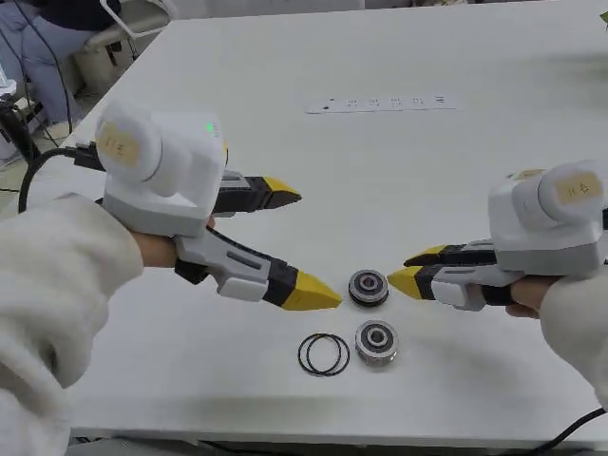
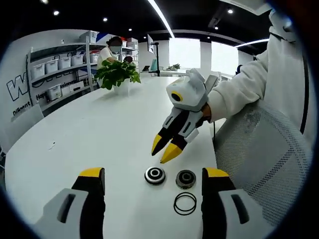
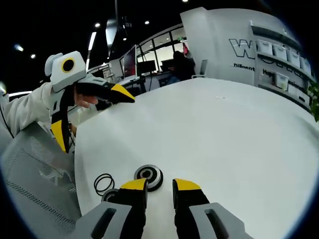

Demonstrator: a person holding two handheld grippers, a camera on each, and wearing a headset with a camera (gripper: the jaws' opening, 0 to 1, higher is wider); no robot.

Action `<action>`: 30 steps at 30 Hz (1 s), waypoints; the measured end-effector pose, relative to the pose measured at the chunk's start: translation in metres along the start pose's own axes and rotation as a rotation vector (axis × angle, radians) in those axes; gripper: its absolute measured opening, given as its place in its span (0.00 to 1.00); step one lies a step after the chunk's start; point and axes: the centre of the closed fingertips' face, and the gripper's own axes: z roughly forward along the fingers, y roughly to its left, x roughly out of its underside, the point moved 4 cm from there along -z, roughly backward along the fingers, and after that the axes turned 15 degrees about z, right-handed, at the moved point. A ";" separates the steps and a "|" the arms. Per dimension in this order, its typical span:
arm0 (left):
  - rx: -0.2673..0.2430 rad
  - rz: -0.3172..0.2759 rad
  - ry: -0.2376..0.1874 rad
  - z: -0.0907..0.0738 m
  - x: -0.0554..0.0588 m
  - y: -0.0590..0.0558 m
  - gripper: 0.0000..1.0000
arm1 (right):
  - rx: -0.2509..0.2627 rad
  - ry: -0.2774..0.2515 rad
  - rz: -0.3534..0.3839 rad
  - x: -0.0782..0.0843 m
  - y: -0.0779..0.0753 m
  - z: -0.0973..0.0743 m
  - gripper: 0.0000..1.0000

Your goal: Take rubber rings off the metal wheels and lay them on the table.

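White desk point(image 1: 456, 171), itemised from near edge outward. Two black rubber rings point(image 1: 324, 354): loose, overlapping, flat on desk. Near wheel point(image 1: 376, 342): just beside rings, lying flat, bare grey rim. Far wheel point(image 1: 368, 287): lying flat, dark band round rim. Right gripper point(image 1: 399, 270): fingers nearly together, narrow gap, empty, tips just beside far wheel. Left gripper point(image 1: 319, 248): fingers spread wide, empty, lower tip near far wheel. Power strip point(image 1: 380, 103): white, well back. Potted plant point(image 2: 117, 74) at far end. Shelf bins point(image 2: 64, 62) beyond desk, contents not discernible.
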 end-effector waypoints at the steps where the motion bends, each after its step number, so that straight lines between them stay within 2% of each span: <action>1: 0.000 -0.004 -0.010 0.003 -0.001 0.001 0.74 | -0.009 0.012 0.005 0.002 0.000 0.001 0.17; 5: 0.000 -0.009 -0.028 0.015 -0.002 0.004 0.66 | -0.017 0.034 -0.010 0.006 -0.001 0.004 0.18; 10: -0.026 0.006 -0.041 0.037 -0.006 0.009 0.62 | -0.026 0.053 -0.010 0.010 -0.002 0.008 0.18; 13: -0.025 0.022 -0.040 0.051 -0.005 0.007 0.48 | -0.031 0.061 -0.025 0.012 -0.001 0.009 0.18; 16: -0.046 0.044 -0.020 0.061 0.005 0.002 0.37 | -0.027 0.061 -0.026 0.012 -0.003 0.008 0.18; 18: -0.052 0.040 -0.015 0.062 0.013 -0.002 0.33 | -0.027 0.064 -0.024 0.012 -0.003 0.008 0.18; 21: -0.037 0.001 0.011 0.063 0.029 -0.007 0.27 | -0.033 0.069 -0.025 0.013 -0.002 0.009 0.18; 23: -0.053 -0.014 0.022 0.063 0.036 -0.005 0.22 | -0.037 0.075 -0.031 0.014 -0.001 0.010 0.18; 26: -0.062 -0.044 0.017 0.064 0.039 -0.003 0.18 | -0.042 0.085 -0.041 0.016 0.002 0.010 0.18; 30: -0.050 -0.053 0.018 0.067 0.040 -0.007 0.17 | -0.041 0.095 -0.051 0.018 0.002 0.010 0.18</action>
